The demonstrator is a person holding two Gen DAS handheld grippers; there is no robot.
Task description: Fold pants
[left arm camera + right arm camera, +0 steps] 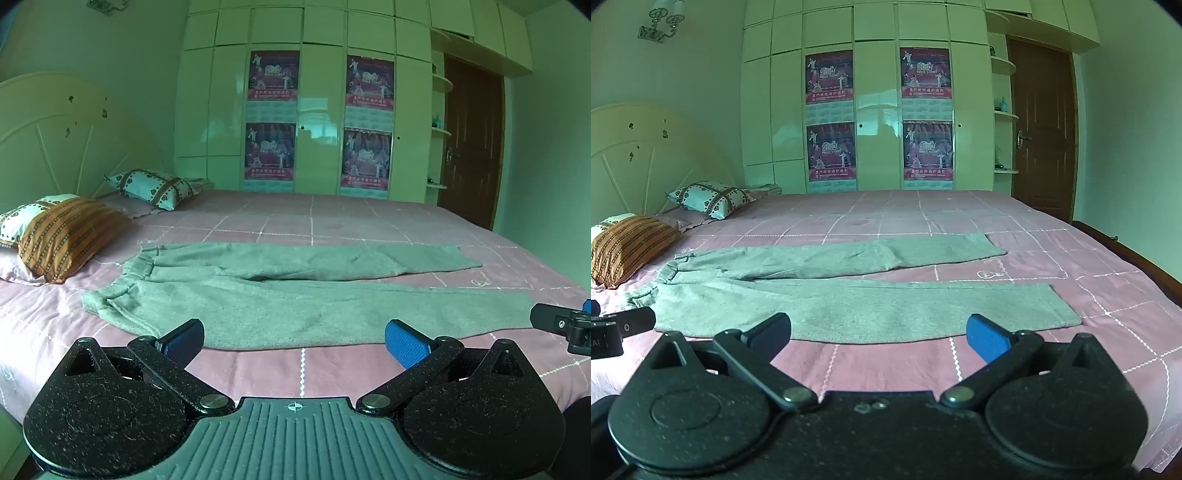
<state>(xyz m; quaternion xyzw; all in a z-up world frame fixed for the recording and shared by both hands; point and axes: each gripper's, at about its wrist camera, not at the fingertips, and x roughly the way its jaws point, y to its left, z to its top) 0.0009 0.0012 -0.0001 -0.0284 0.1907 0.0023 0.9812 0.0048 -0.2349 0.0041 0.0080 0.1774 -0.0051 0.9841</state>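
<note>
With the pants (295, 295) spread flat and unfolded across the bed (332, 221), no fold is judged begun, both the left gripper (293, 338) and right gripper (879, 332) being held spread and empty before the near leg, whose edge must next be pinched.

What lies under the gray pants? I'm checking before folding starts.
The pants lie flat on the pink checked bedsheet. Whatever is beneath the fabric itself is covered.

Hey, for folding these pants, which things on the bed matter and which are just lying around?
For the job: pants; left tool, open; right tool, open; bed as the surface.
Lying about: striped pillow; heart-print pillow.
</note>
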